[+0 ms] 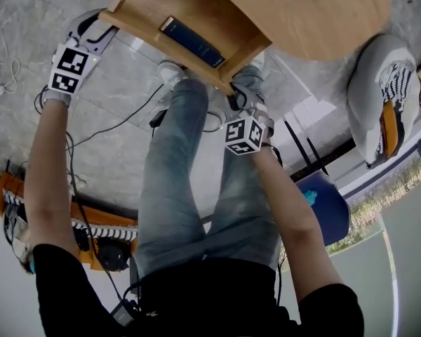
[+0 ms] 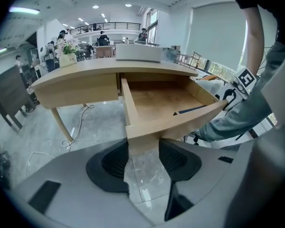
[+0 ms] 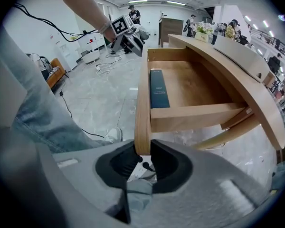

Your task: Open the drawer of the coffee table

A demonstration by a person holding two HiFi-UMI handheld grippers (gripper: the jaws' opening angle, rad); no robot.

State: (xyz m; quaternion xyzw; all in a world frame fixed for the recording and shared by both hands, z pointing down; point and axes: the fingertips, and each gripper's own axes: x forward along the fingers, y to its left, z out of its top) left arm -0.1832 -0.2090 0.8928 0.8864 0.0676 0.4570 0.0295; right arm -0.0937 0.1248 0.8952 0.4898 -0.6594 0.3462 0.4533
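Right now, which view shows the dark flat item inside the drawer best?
The right gripper view: the dark flat item lies fully visible along the drawer front. Head view shows it smaller; left gripper view, only a thin edge.

Your wooden desk [image 2: 80, 91] stands on the marble floor [image 2: 95, 122]; its top carries a long white box [image 2: 137, 52] and, at one end, a flower pot [image 2: 68, 57].

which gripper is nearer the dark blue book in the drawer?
Right. The right gripper clamps the drawer front at the end by the dark blue book; the left gripper clamps the opposite end, farther off.
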